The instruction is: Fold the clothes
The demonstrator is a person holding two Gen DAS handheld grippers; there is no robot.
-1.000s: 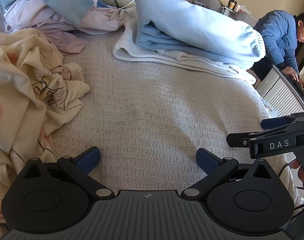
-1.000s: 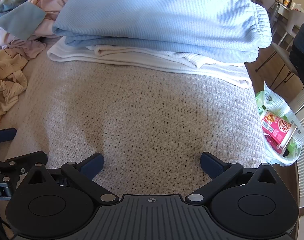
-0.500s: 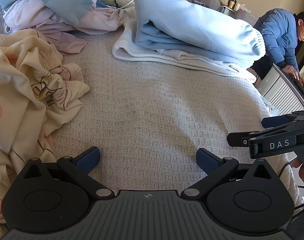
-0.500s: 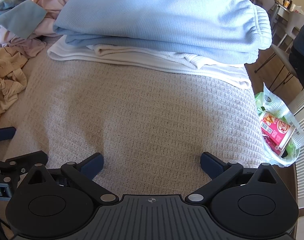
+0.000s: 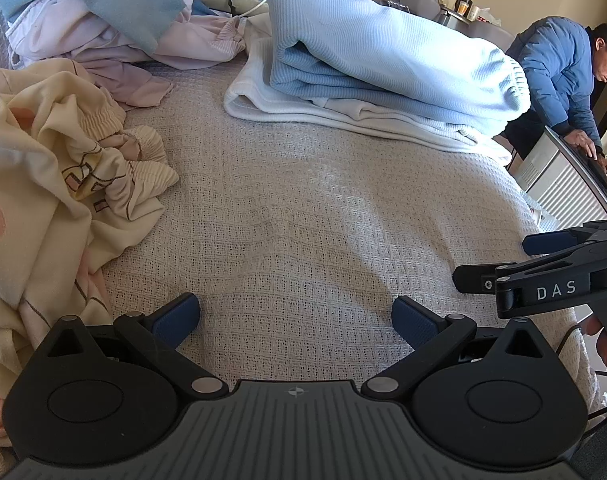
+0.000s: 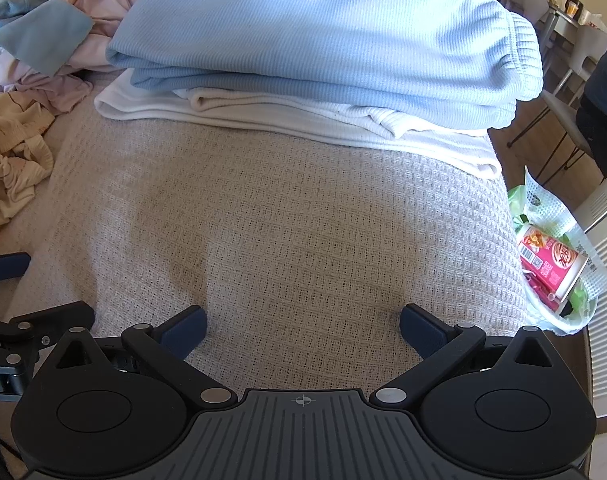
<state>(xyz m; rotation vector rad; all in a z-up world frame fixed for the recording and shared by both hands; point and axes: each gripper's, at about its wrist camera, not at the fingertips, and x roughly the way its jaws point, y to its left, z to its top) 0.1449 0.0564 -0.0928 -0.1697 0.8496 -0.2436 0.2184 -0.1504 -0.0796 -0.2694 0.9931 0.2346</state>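
Observation:
A folded light blue garment [image 5: 387, 56] [image 6: 323, 36] lies on a folded white one [image 5: 343, 120] [image 6: 303, 120] at the far side of the beige waffle-weave blanket [image 5: 303, 220] [image 6: 283, 220]. A crumpled cream garment with pink patches [image 5: 51, 168] [image 6: 11, 148] lies at the left. Behind it is a heap of pink and blue clothes [image 5: 103, 20] [image 6: 51, 28]. My left gripper [image 5: 296, 318] hovers open over bare blanket, holding nothing. My right gripper [image 6: 301, 326] is also open and empty, and shows at the right edge of the left wrist view [image 5: 543, 264].
A person in a blue jacket [image 5: 559, 68] leans over a white appliance [image 5: 563, 184] past the blanket's right edge. A bag with a pink package [image 6: 551, 260] sits beside that edge. Chairs [image 6: 551, 32] stand behind.
Both grippers have drifted slightly; the folded stack sits a little lower and nearer in each view. Nothing was grasped or released.

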